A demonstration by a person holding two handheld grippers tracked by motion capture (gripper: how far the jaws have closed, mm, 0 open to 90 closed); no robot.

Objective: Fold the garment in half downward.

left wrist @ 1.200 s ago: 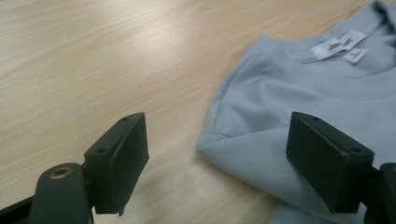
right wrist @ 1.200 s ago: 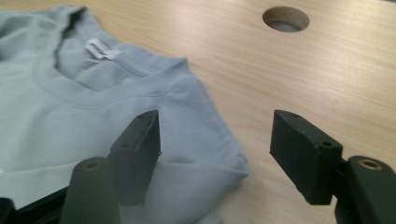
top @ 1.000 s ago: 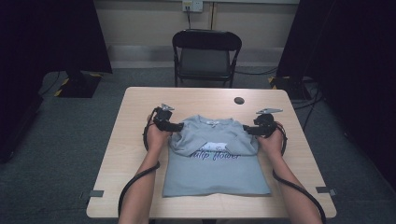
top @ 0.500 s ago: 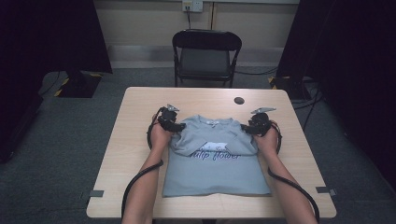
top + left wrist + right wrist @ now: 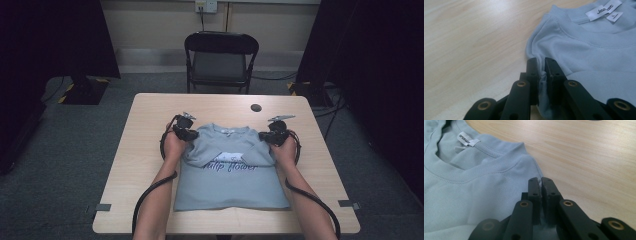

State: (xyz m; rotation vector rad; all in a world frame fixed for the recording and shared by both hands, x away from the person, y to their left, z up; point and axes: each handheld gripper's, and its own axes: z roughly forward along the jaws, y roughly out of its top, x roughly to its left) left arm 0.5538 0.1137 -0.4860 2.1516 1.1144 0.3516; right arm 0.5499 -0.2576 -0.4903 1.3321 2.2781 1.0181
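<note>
Lying flat on the wooden table (image 5: pixel 140 165), the light-blue sweatshirt (image 5: pixel 231 181) is seen from the high view, pinched at each shoulder by the left gripper (image 5: pixel 186 134) and right gripper (image 5: pixel 270 137). Left gripper view: fabric is clamped between the jaws. Right gripper view: jaws are closed on the shoulder edge, collar label (image 5: pixel 468 139) visible.

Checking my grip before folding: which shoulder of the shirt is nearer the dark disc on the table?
The shoulder held by the right tool; the disc lies just beyond it, farther from the left tool.
</note>
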